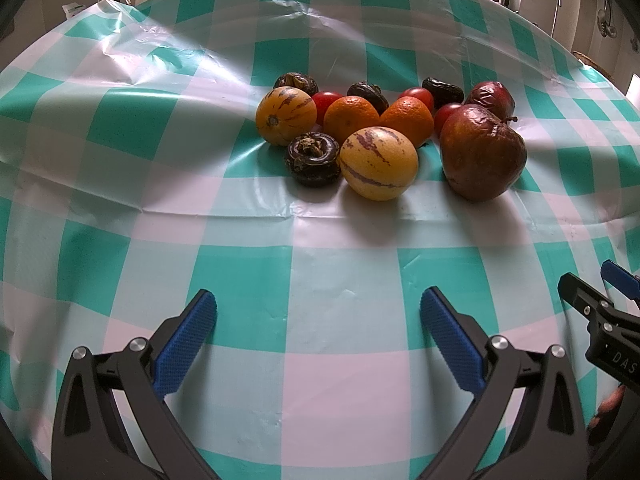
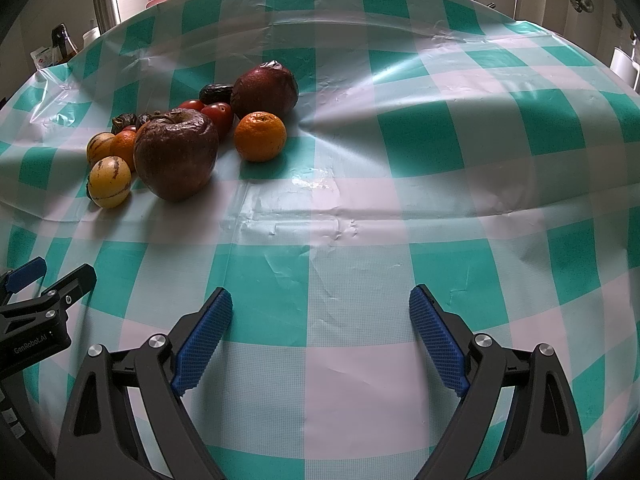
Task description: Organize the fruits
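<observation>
- We read "GenRobot.AI" in white letters on the black body of the left gripper, which shows at the left edge of the right wrist view.
- We read "DAS" in pale letters on the black body of the right gripper, at the right edge of the left wrist view; the frame edge cuts the word off after the S.
- We see a small white packet with print on it beyond the table's far left edge in the right wrist view, but its print is too small to read.
- We find no other legible text, number or sign.
</observation>
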Demonstrator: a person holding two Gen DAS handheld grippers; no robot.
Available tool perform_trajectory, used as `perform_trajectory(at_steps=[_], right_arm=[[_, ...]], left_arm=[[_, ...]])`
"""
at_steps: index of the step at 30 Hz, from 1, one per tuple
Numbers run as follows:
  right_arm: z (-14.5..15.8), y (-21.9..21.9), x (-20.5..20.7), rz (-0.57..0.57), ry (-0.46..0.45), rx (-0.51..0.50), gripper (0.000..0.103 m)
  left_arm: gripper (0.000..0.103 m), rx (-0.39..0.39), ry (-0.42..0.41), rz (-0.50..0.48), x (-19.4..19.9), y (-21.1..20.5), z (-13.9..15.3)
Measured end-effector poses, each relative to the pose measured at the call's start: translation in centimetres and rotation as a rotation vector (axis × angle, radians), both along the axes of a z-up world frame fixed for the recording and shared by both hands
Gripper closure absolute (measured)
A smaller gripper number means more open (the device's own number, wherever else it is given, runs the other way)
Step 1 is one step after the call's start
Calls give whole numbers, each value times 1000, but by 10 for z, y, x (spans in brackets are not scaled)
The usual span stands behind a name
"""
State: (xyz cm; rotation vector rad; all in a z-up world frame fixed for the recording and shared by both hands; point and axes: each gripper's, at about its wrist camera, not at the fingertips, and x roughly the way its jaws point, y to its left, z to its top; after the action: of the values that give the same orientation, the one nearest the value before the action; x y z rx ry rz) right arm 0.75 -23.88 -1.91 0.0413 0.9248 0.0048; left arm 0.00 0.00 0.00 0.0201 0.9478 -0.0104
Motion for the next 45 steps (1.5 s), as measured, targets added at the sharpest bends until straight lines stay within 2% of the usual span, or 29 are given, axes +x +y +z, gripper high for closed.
perform_trajectory(at_steps=[22, 25, 27, 28, 30, 35, 37, 40, 41, 44, 45], right_arm=[[2, 1, 0, -24, 1, 1, 15], [4, 8, 5, -35, 10, 0, 16], [5, 14, 13, -4, 9, 23, 16], [5, 16, 16, 9, 7, 35, 16], [6, 23, 24, 25, 5, 51, 16], [10, 61, 49, 109, -4, 38, 16], [12, 73, 57, 132, -8, 35, 17], [12, 85, 71, 140, -4, 37, 21], [13, 87, 76, 140, -9, 42, 27], [15, 83, 84, 121, -25, 75, 35], [16, 80, 86, 124, -28, 103, 43]], left_arm=[[1, 1, 1, -2, 0, 0, 0], [1, 1, 26, -52, 3, 3, 1], [1, -1, 38, -113, 8, 6, 0], [1, -2, 35, -107, 6, 4, 0], [2, -34, 27, -86, 5, 19, 1], [2, -181, -22, 17, 7, 64, 7], [2, -220, -39, 52, 7, 76, 7], [2, -231, -55, 93, 6, 84, 8], [2, -230, -60, 96, 4, 84, 8], [2, -211, -83, 83, 1, 81, 10], [2, -200, -92, 74, 0, 78, 11]])
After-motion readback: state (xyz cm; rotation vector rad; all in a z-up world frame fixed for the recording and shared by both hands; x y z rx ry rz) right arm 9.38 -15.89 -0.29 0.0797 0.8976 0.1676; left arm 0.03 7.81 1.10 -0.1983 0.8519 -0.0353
